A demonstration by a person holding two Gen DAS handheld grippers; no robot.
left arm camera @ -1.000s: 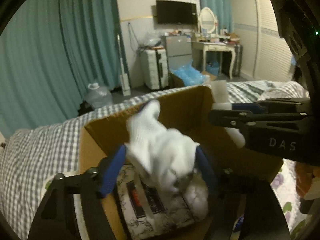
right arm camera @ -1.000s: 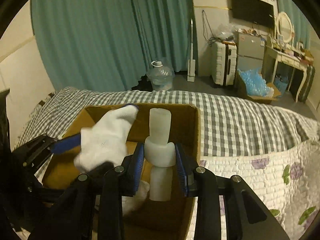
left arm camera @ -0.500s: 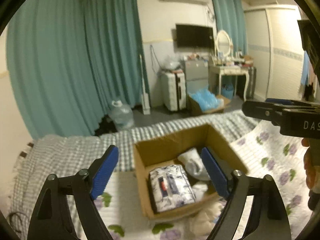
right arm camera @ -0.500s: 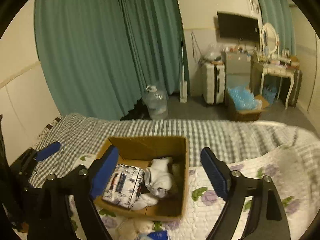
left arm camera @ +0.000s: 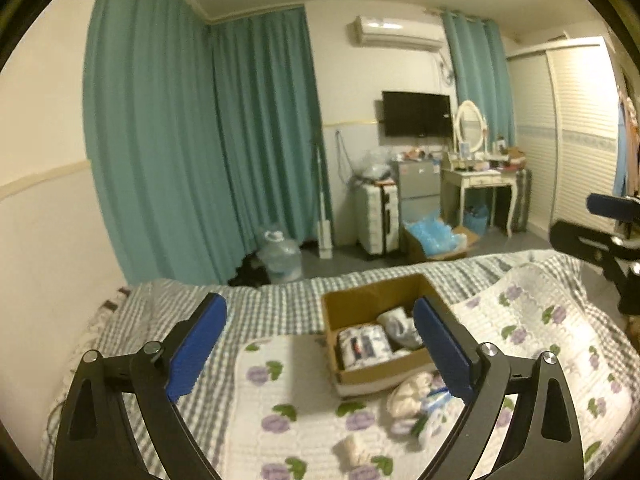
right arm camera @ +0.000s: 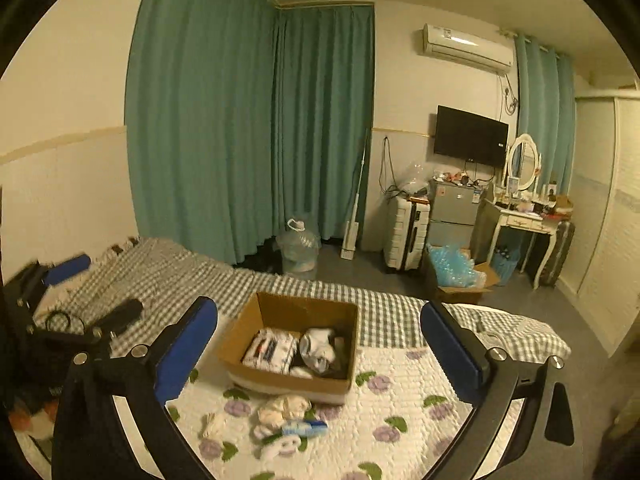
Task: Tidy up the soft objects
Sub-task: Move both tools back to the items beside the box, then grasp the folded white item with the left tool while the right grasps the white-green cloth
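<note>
Both grippers have been drawn farther back from the cardboard box [right arm camera: 294,346], which is seen smaller than before. The left gripper [left arm camera: 320,348] and right gripper [right arm camera: 318,354] are held spread wide, with nothing between the fingers. Inside the box are lain a patterned pack [right arm camera: 270,350] and white socks [right arm camera: 318,346]. More soft items [right arm camera: 284,408] are scattered on the floral quilt [right arm camera: 400,420] just in front of the box.

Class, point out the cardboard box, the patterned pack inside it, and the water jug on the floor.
Box [right arm camera: 240,340], right wrist view, left outer wall.
Pack [right arm camera: 271,350], right wrist view, its top face.
Jug [right arm camera: 298,250], right wrist view, its clear body.
</note>
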